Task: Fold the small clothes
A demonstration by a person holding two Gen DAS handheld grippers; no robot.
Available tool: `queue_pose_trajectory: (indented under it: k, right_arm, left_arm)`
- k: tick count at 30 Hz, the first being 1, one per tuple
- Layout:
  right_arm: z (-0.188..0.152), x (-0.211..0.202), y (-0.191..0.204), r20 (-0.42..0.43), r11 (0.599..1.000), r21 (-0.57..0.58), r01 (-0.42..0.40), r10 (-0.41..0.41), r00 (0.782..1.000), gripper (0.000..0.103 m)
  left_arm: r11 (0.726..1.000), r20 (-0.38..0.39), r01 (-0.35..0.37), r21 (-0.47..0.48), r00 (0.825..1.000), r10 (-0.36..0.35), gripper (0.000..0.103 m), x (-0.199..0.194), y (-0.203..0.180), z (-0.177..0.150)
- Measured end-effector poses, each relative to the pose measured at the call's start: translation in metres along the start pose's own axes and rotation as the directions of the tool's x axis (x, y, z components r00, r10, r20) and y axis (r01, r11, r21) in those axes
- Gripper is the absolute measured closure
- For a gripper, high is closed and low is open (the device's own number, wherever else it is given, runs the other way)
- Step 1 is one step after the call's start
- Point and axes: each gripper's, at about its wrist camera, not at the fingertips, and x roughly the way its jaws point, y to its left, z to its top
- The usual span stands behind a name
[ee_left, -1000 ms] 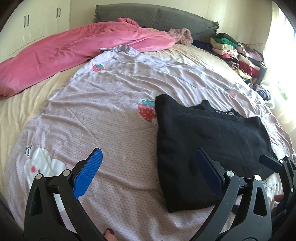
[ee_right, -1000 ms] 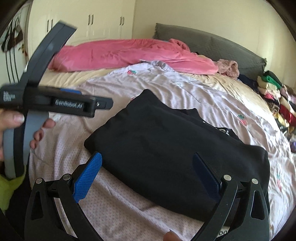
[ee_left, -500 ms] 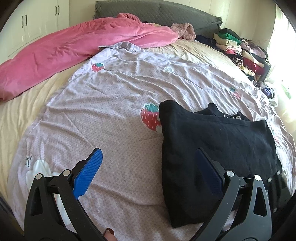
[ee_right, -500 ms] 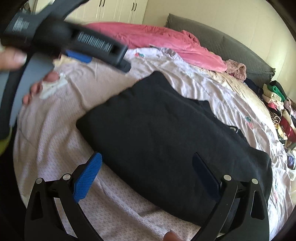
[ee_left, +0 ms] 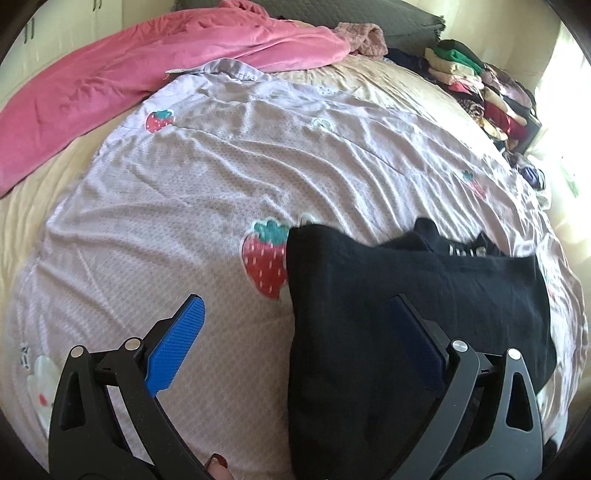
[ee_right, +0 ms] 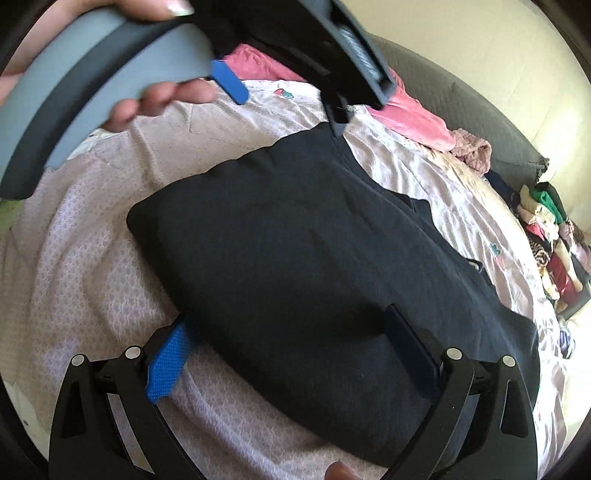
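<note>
A folded black garment (ee_left: 399,306) lies on a lilac strawberry-print sheet (ee_left: 207,192) on the bed. My left gripper (ee_left: 295,332) is open and straddles the garment's left edge, one blue pad over the sheet and the other over the black cloth. In the right wrist view the same black garment (ee_right: 314,266) fills the middle. My right gripper (ee_right: 284,339) is open, low over its near edge, with the left pad at the fold's underside. The left gripper's body and the hand (ee_right: 159,99) that holds it cross the top of that view.
A pink duvet (ee_left: 122,70) is bunched at the bed's far left by the grey headboard (ee_left: 388,14). Piles of folded clothes (ee_left: 476,81) line the far right edge. A pinkish knit item (ee_left: 362,33) lies near the headboard.
Both grippers have moved lower and closer to the black garment. The left gripper's body has swung up across the top of the right wrist view. Both grippers stay open.
</note>
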Motion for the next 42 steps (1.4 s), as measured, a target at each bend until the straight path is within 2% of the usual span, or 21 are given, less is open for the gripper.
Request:
queue_pose_trajectory:
  k: [6,10,12,13,15,16,18,22,26,32,35,39,42]
  right_arm:
    - [0.007,0.003,0.007,0.029,0.998,-0.044,0.038,-0.037,0.999,0.006]
    - [0.008,0.000,0.010,0.070,0.995,-0.059,0.077,-0.073,0.995,0.010]
    - [0.008,-0.002,0.013,0.090,0.994,-0.065,0.084,-0.077,0.993,0.033]
    - [0.008,-0.005,0.014,0.101,0.994,-0.069,0.086,-0.079,0.992,0.037]
    - [0.007,-0.009,0.016,0.123,0.993,-0.083,0.083,-0.072,0.990,0.065]
    - [0.007,-0.012,0.015,0.135,0.994,-0.074,0.076,-0.066,0.989,0.070]
    - [0.008,-0.018,0.011,0.153,0.998,-0.036,0.058,-0.052,0.987,0.087]
    - [0.007,-0.031,-0.012,0.194,0.995,0.098,-0.023,0.004,0.981,0.090]
    - [0.003,-0.040,-0.033,0.230,0.972,0.205,-0.117,0.069,0.971,0.091]
    - [0.004,-0.042,-0.023,0.225,0.976,0.191,-0.107,0.063,0.972,0.091]
    - [0.004,-0.042,-0.018,0.225,0.983,0.167,-0.076,0.037,0.974,0.091]
    - [0.003,-0.040,-0.014,0.223,0.989,0.140,-0.050,0.018,0.975,0.091]
    - [0.002,-0.037,-0.011,0.215,0.992,0.122,-0.034,0.007,0.977,0.090]
  left_arm:
    - [0.999,-0.071,0.024,-0.040,0.997,-0.027,0.010,0.030,0.006,0.003]
    - [0.995,-0.082,0.053,-0.087,0.995,-0.060,0.010,0.041,0.018,-0.002]
    - [0.989,-0.079,0.088,-0.118,0.992,-0.098,0.010,0.045,0.024,-0.008]
    - [0.988,-0.075,0.093,-0.122,0.992,-0.102,0.010,0.045,0.025,-0.010]
    - [0.988,-0.070,0.100,-0.121,0.992,-0.109,0.010,0.046,0.025,-0.014]
    - [0.987,-0.068,0.102,-0.121,0.992,-0.111,0.010,0.046,0.025,-0.015]
    - [0.986,-0.065,0.113,-0.122,0.990,-0.122,0.010,0.044,0.024,-0.016]
    - [0.981,-0.064,0.148,-0.125,0.986,-0.157,0.010,0.039,0.023,-0.018]
    - [0.969,-0.066,0.208,-0.136,0.974,-0.219,0.010,0.036,0.017,-0.020]
    - [0.956,-0.063,0.263,-0.131,0.960,-0.273,0.012,0.036,0.003,-0.023]
    - [0.963,-0.071,0.247,-0.105,0.964,-0.255,0.016,0.037,-0.007,-0.025]
    - [0.966,-0.075,0.242,-0.091,0.966,-0.249,0.028,0.040,-0.014,-0.028]
    - [0.967,-0.067,0.242,-0.078,0.967,-0.247,0.046,0.038,-0.017,-0.028]
